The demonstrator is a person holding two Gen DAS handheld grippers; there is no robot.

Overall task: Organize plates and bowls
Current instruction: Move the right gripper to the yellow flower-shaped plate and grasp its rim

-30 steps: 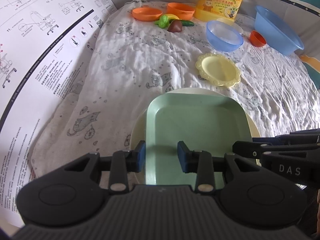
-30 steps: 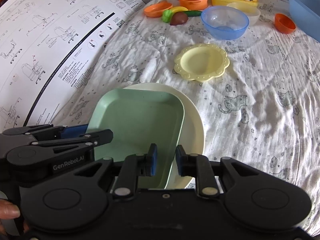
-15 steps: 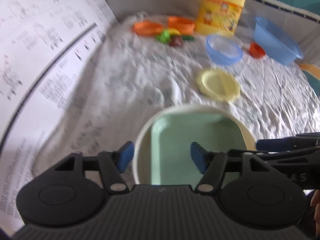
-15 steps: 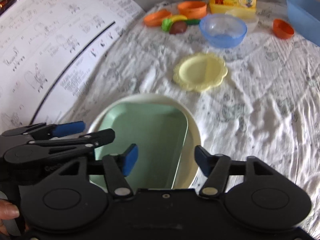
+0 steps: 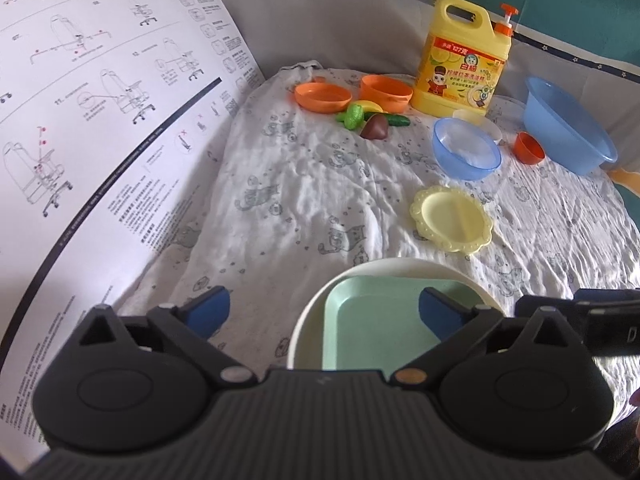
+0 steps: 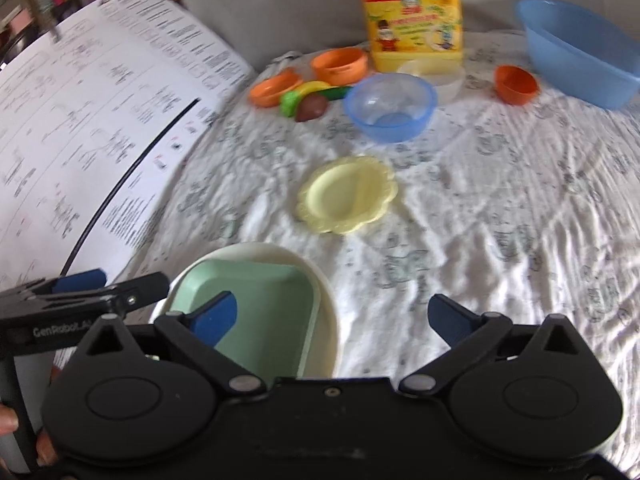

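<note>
Plates lie stacked nearest us: a green square plate (image 5: 372, 320) nested in a cream round plate (image 5: 400, 266) on the cat-print cloth (image 5: 288, 184). We hold our left gripper (image 5: 324, 308) and right gripper (image 6: 332, 312) spread wide, empty. Only the left view shows the detergent jug (image 5: 460, 68) whole; both gripper bodies hide the plates' near edges.

Daylight falls on a rumpled white cloth (image 5: 304, 200) printed with grey cats, grey upholstery (image 5: 320, 20) behind.
</note>
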